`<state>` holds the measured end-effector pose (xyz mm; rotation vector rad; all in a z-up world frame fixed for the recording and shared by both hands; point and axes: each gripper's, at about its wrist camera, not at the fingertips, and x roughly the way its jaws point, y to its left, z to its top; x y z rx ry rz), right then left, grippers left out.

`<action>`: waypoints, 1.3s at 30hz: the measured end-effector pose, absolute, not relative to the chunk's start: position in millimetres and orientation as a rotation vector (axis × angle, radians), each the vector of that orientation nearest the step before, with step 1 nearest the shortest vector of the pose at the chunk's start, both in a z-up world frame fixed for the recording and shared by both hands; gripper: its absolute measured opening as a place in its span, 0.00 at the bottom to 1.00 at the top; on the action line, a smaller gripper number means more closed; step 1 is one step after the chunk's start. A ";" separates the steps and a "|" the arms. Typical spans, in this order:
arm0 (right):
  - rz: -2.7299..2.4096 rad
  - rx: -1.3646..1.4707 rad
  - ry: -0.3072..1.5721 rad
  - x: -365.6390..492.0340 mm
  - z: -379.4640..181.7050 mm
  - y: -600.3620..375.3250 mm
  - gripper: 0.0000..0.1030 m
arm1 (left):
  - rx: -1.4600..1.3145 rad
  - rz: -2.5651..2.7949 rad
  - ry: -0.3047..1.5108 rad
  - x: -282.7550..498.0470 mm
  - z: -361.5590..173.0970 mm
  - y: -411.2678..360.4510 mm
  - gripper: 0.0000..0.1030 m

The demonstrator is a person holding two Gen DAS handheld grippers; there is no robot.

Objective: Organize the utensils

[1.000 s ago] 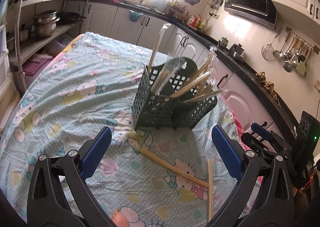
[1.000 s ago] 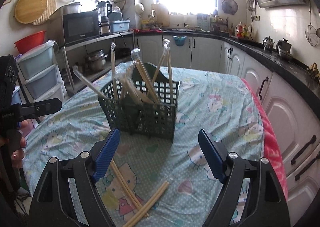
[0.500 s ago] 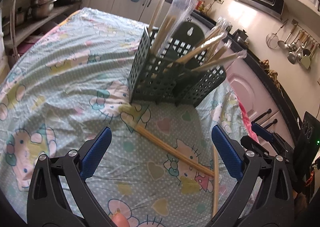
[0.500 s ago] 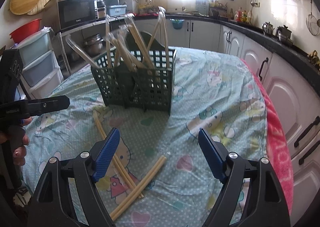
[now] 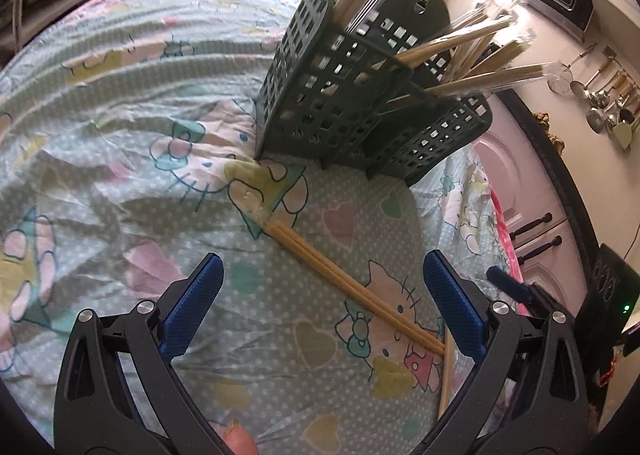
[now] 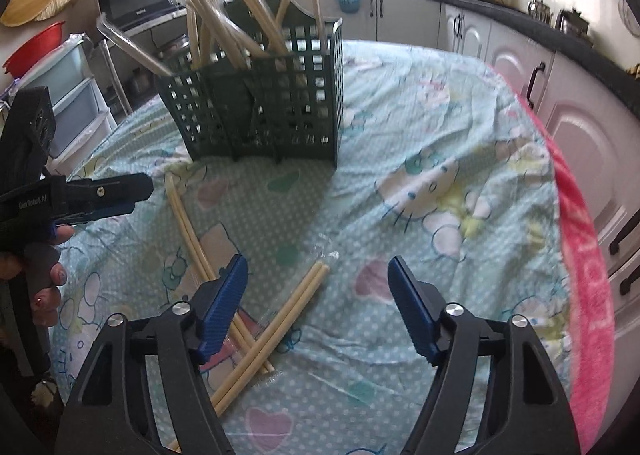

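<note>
While most wrapped chopsticks already stand in the green utensil basket (image 6: 256, 103), two pairs (image 6: 276, 331) remain crossed on the tablecloth (image 6: 420, 183) before it. My right gripper (image 6: 318, 307) is closing, nothing yet between its jaws; my left gripper (image 5: 320, 295) is spread, empty.

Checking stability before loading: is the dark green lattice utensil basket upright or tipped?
Upright: the dark green lattice utensil basket stands on its base on the tablecloth, chopsticks leaning inside.

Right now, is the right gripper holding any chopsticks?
No, the right gripper is closing with nothing held; the chopstick pair lies on the tablecloth.
</note>
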<state>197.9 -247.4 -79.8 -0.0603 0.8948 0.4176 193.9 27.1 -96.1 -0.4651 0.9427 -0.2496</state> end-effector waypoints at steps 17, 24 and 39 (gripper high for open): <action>0.416 0.019 1.037 224.2 -103.9 -243.7 0.48 | -0.648 -0.181 0.997 225.9 -114.1 55.2 0.46; 0.380 0.050 1.059 232.5 -104.5 -249.0 0.30 | -0.607 -0.129 1.034 234.7 -116.8 55.9 0.15; 0.409 0.091 0.990 223.2 -72.7 -256.5 0.07 | -0.623 -0.235 0.947 220.7 -84.9 67.0 0.02</action>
